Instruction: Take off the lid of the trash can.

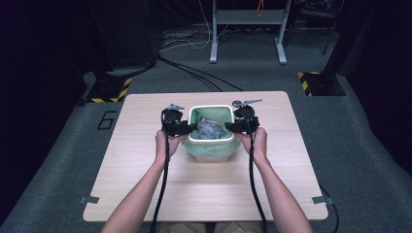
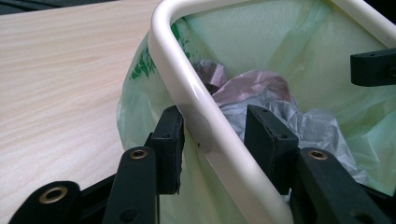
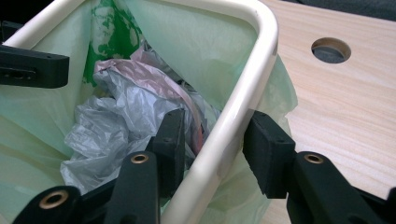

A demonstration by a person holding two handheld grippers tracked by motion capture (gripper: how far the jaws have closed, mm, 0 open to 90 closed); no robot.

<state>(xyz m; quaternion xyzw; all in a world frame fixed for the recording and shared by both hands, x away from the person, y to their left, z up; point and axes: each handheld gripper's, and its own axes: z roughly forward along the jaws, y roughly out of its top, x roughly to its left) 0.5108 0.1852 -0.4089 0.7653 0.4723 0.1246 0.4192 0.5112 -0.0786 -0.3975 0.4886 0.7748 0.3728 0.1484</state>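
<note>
Centrally on the wooden bench (image 1: 145, 189) sits a small white bin (image 1: 211, 139), lined with a pale green bag (image 1: 212, 151) whose edge folds out over the rim. Crumpled grey and pink plastic (image 1: 210, 129) lies inside the bin.

Left tool (image 1: 180, 128) at the bin's left rim, held by the left hand (image 1: 164, 145). Left gripper view: jaws partly apart and straddling the rim (image 2: 196, 112), one finger (image 2: 169, 147) outside against the green bag, the other inside the bin; gaps visible, not clamped.

Right tool (image 1: 234, 126) at the bin's right rim, held by the right hand (image 1: 257, 144). Right gripper view: jaws likewise partly apart, straddling the rim (image 3: 243, 100), one finger (image 3: 170, 144) inside near the crumpled plastic (image 3: 116, 116), the other outside over the bag; not gripping.

Round hole (image 3: 330, 50) in the bench beyond the bin's right side. Black cables trail from both tools back along the forearms. Metal clips sit at the bench's near corners.
</note>
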